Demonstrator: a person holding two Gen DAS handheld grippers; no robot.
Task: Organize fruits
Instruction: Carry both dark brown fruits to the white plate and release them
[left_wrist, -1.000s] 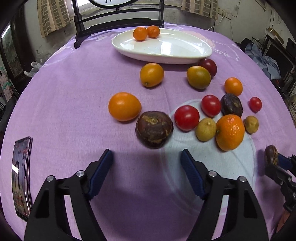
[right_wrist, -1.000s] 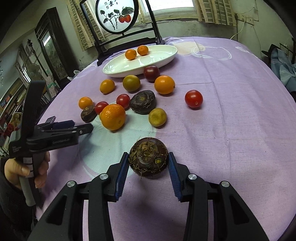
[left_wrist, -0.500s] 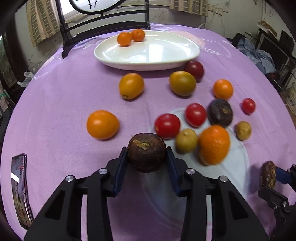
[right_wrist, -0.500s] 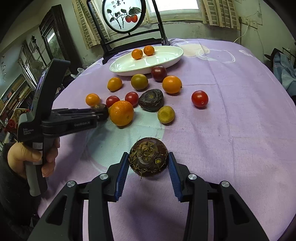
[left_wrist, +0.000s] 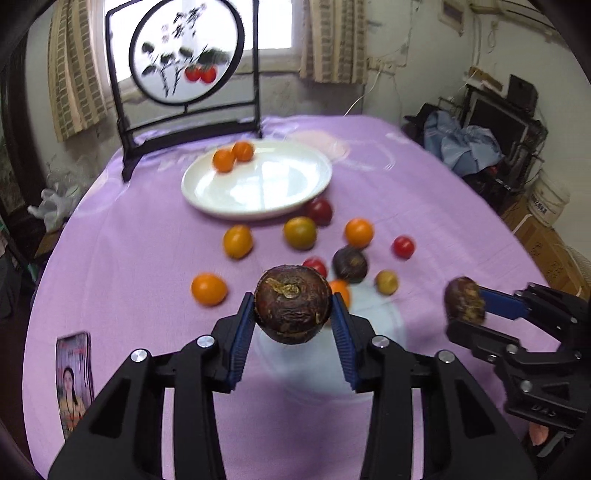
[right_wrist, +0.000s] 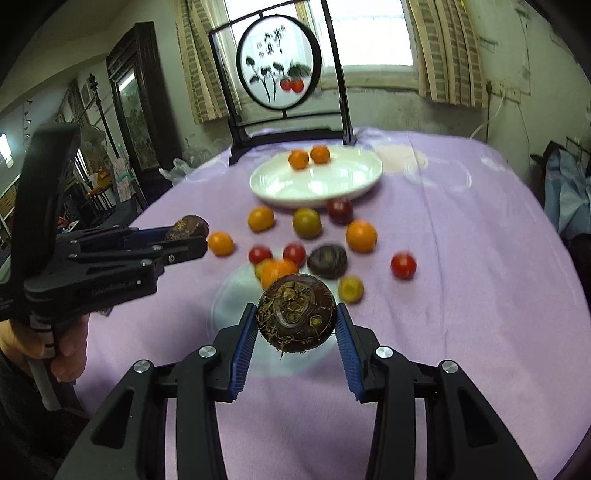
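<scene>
My left gripper is shut on a dark brown water chestnut and holds it above the purple cloth. My right gripper is shut on a second, hairy brown chestnut, also lifted; it shows in the left wrist view. A white oval plate with two small oranges stands at the back. Oranges, red tomatoes, yellow-green fruits and a third dark chestnut lie scattered in front of the plate.
A black framed round screen stands behind the plate. A phone lies on the cloth at the left. The round table edge drops off on both sides, with boxes and clutter at the right.
My left gripper closed on the brown chestnut and lifted it off the cloth. My right gripper also rose with its chestnut. Both views now tilt up toward the window.
</scene>
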